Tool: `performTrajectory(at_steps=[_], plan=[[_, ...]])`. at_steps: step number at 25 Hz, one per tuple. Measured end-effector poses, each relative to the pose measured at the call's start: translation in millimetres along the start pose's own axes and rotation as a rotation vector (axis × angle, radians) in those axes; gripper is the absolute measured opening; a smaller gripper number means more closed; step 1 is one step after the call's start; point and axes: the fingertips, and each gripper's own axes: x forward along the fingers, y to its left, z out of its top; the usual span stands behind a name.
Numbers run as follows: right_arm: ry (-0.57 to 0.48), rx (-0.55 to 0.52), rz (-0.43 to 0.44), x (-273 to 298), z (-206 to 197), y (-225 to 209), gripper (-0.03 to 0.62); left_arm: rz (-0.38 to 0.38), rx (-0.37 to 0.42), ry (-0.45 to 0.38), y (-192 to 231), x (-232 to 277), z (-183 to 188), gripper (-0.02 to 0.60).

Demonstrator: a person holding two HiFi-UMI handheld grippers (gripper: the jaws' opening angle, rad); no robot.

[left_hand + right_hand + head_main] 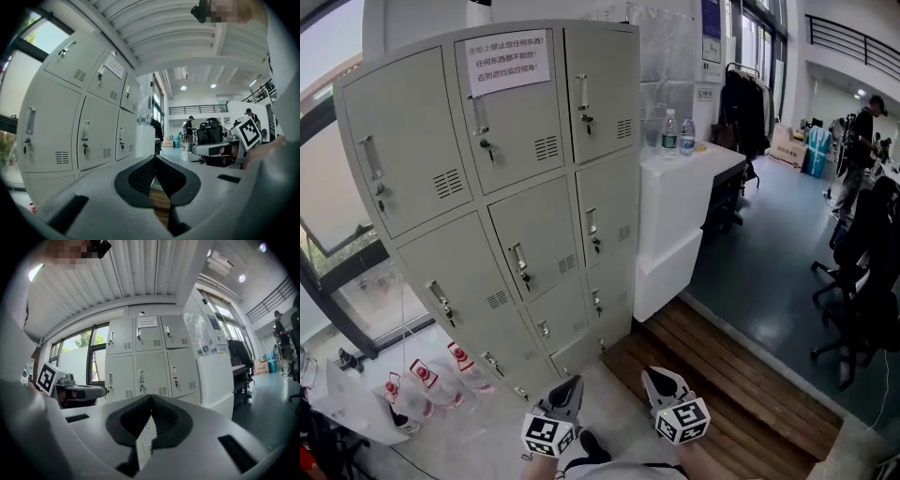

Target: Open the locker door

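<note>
Currently you hold the left gripper (570, 384) and the right gripper (656, 377) clenched on nothing, low and apart from the locker (534, 216) ahead, its doors all closed.

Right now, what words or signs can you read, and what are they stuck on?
"衣柜上禁止放任何东西! 任何东西都不能放! 否则遮挡监控视角!": paper notice on the top middle door of the locker; the print is small, so some characters may be off.
Blue poster on the wall behind: too small to read.
Labels on the two bottles on the white counter: too small to read.
</note>
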Motion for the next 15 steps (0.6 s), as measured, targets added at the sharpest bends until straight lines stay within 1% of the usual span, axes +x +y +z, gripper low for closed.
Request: performTrajectory(at_steps=[2, 4, 6, 8, 10, 13, 14, 15], plan=[[-0.016, 0.000, -0.025, 45, 10, -12, 0.012, -0.026, -0.007, -0.011, 35, 33, 9, 0.008], [-0.030, 0.003, -0.046, 86, 18, -21, 0.012, -0.047, 0.005, -0.013, 68, 61, 17, 0.008], [-0.037, 0.000, -0.057, 120, 24, -29, 0.012, -0.061, 0.016, -0.016, 93, 85, 23, 0.008], [-0.039, -0.009, -0.061, 145, 30, -38, 0.012, -0.059, 0.006, -0.024, 112, 104, 28, 0.008], [-0.039, -0.011, -0.060, 167, 35, -47, 0.012, -0.062, -0.003, -0.031, 128, 120, 31, 0.008], [-0.030, -0.010, -0.057, 194, 39, -63, 0.012, -0.112, 0.022, -0.048, 134, 140, 37, 0.008], [-0.027, -0.011, -0.055, 203, 41, -69, 0.012, -0.111, 0.033, -0.050, 136, 147, 39, 0.008], [-0.024, -0.011, -0.051, 210, 42, -75, 0.012, -0.093, 0.037, -0.047, 140, 155, 41, 0.009]])
